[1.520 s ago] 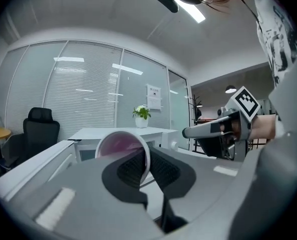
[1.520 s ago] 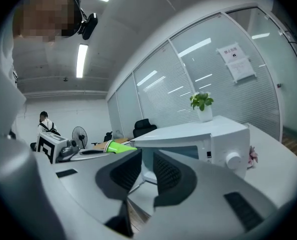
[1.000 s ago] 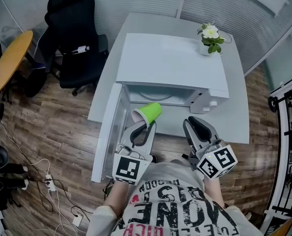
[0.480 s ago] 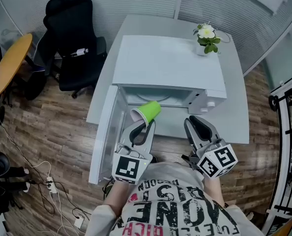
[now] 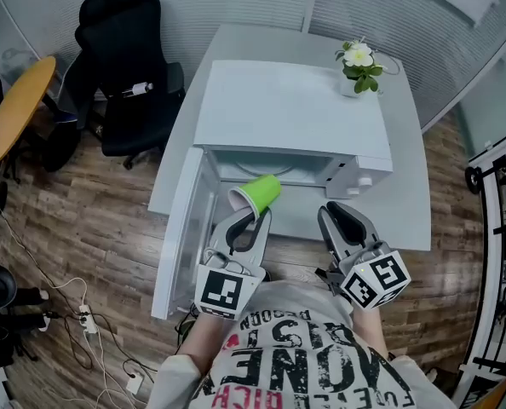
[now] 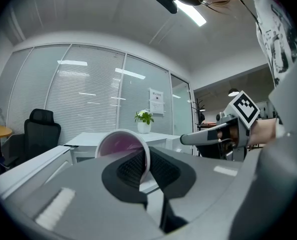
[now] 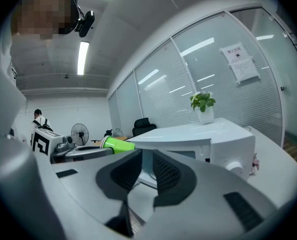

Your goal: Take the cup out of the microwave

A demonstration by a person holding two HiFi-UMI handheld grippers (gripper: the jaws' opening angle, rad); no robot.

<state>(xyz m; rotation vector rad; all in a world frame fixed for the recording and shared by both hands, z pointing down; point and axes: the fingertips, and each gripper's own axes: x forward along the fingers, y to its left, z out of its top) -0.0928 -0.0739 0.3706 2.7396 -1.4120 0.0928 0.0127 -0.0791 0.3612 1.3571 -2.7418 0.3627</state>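
Observation:
A green paper cup (image 5: 260, 192) with a pink inside lies tilted on its side, in the air before the open white microwave (image 5: 291, 109). My left gripper (image 5: 246, 218) is shut on its rim; in the left gripper view the pads pinch the cup (image 6: 121, 144) wall at the rim. My right gripper (image 5: 336, 216) hovers to the right, near the microwave's control side, with a narrow gap between its jaws and nothing in them. In the right gripper view the cup (image 7: 117, 144) shows at the left, past the right gripper (image 7: 147, 166).
The microwave door (image 5: 181, 228) hangs open to the left, beside my left gripper. A potted plant (image 5: 359, 65) stands behind the microwave on the pale table (image 5: 406, 203). A black office chair (image 5: 121, 66) and a round wooden table (image 5: 14, 105) stand at the left.
The head view has shifted slightly. Both grippers and the cup keep their places.

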